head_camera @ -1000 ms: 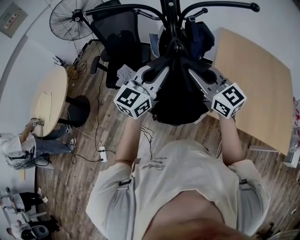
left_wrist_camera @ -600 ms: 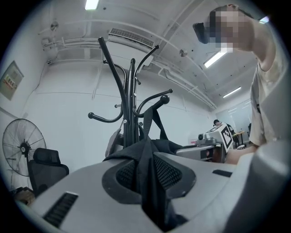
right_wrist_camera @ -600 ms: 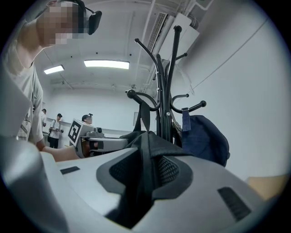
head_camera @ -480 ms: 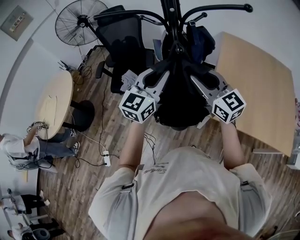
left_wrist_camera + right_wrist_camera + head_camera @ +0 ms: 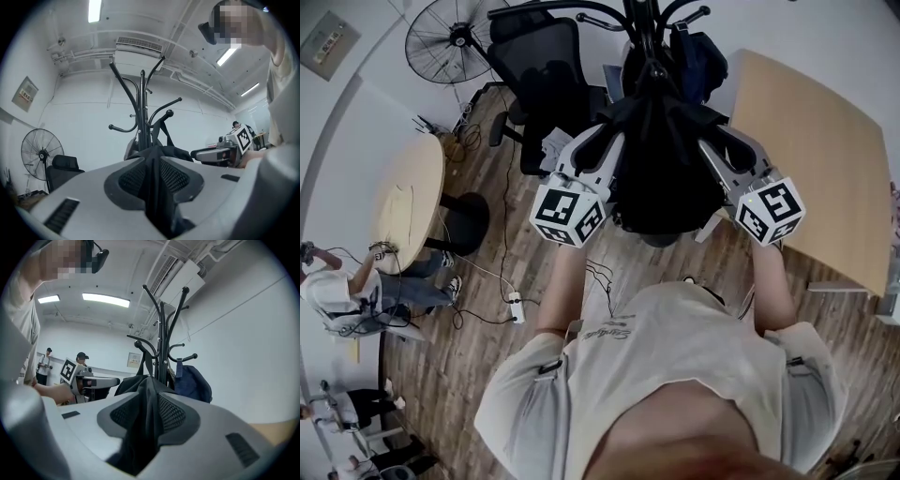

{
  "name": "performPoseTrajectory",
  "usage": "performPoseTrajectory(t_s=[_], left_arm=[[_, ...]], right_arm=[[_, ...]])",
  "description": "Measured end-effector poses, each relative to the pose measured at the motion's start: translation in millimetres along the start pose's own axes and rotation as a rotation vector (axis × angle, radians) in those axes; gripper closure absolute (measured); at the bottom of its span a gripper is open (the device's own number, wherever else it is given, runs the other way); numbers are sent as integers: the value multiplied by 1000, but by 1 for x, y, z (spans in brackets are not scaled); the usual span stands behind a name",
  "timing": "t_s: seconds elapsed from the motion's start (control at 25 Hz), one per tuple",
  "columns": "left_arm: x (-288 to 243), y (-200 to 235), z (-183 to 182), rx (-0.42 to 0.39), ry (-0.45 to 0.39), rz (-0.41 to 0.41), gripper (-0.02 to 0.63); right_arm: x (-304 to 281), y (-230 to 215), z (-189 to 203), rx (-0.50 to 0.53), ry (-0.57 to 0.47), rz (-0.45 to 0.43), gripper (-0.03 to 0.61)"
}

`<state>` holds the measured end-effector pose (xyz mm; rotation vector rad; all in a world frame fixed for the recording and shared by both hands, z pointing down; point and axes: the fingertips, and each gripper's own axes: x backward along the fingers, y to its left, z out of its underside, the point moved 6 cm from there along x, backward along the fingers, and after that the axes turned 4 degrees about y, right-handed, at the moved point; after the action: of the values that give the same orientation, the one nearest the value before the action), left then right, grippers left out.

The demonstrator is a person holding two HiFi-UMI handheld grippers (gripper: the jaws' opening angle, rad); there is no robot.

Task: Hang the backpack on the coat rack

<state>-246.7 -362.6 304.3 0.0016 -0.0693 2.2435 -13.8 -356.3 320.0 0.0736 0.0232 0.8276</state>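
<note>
A black backpack hangs between my two grippers, right against the pole of the black coat rack. In the left gripper view one of its straps runs up to a hook of the coat rack. My left gripper is shut on the backpack's black fabric at its left side. My right gripper is at the right side. Its jaws are opening, and slack black fabric still lies between them.
A dark blue bag hangs on the rack's far side. A black office chair and a standing fan are left of the rack. A wooden table is on the right and a round table on the left, with people beyond it.
Both grippers and the backpack have shifted a little closer to the rack pole. The two marker cubes now sit slightly farther apart.
</note>
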Motion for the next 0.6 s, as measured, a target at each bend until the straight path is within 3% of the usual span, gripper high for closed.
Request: performPoseTrajectory(t_s=[0.24,0.6], left_arm=[[24,-13,11,17,-11,75,513],[36,-55,36,60,-1,94,563]], right_arm=[[18,24,-4,32,-22,51,574],[43,42,18,2,20,27,583]])
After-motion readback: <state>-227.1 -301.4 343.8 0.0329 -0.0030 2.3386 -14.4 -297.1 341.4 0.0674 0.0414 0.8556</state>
